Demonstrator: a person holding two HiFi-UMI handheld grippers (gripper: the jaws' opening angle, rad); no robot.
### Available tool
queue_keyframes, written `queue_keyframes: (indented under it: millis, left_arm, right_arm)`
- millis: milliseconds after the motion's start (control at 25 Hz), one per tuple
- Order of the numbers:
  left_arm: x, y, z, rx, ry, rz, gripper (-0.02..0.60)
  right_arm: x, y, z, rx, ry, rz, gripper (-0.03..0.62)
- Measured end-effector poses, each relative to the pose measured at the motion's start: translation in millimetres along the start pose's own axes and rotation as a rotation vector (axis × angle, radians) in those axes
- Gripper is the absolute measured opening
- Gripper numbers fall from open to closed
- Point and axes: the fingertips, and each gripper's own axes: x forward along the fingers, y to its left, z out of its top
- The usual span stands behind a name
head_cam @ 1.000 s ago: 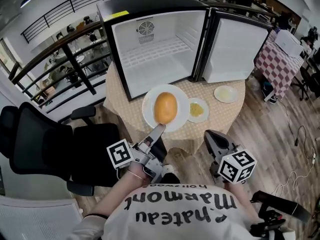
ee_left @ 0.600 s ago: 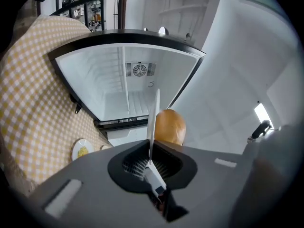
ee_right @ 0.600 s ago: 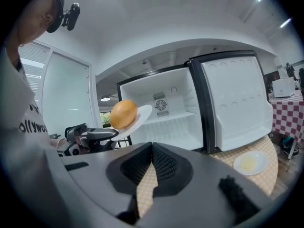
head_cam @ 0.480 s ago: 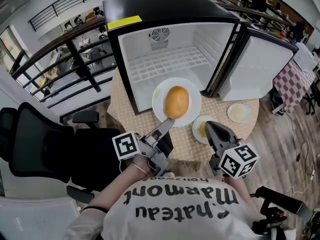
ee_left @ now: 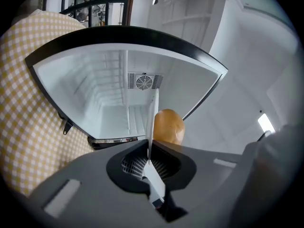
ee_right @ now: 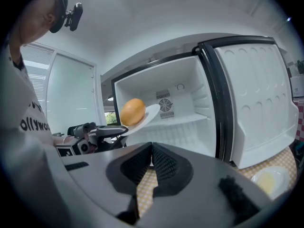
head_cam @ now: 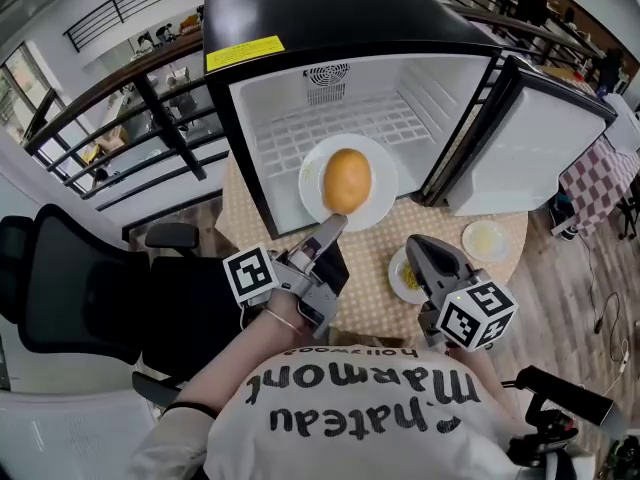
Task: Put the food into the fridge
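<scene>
Right now my left tongs (head_cam: 336, 222) are clenched on the near rim of the white plate (head_cam: 381, 184). Their jaws have just been closing tighter, with that rim between them, I'd say so the plate cannot tip under its load. I grip the plate and not the bun (head_cam: 347, 179) because that carries the bun without squashing it. The plate hangs at the mouth of the fridge (head_cam: 262, 108), above the far edge of the surface (head_cam: 368, 256), tilted a little up toward the wire shelf (head_cam: 300, 133). The bun sits on the middle of the plate. The door (head_cam: 520, 138) is swung wide to the right, so the way in is free.

My right tongs (head_cam: 421, 252) are clenched on nothing. They hover over the near edge of the surface, out of the plate's path, probably waiting for the next dish.

By my count: one bun, one large plate and one fridge with a single shelf. Two small plates, each with something pale yellow, lie on the surface. One small plate (head_cam: 486, 239) lies toward the right edge by the door. The other small plate (head_cam: 400, 274) lies at the near edge, partly hidden by my right tongs.
</scene>
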Motion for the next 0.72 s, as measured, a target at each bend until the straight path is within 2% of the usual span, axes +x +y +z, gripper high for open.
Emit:
queue_keyframes:
  millis: [240, 720]
  left_arm:
    - [24.4, 8.1, 20.4, -0.039, -0.096, 0.041, 0.002]
    - [72.4, 29.9, 62.5, -0.037, -0.239, 0.219, 0.003]
  right_arm:
    - [8.4, -15.9, 9.6, -0.014, 0.027, 0.044, 0.017]
    - [3.1, -72.9, 17.1, 0.012, 0.051, 0.054, 0.017]
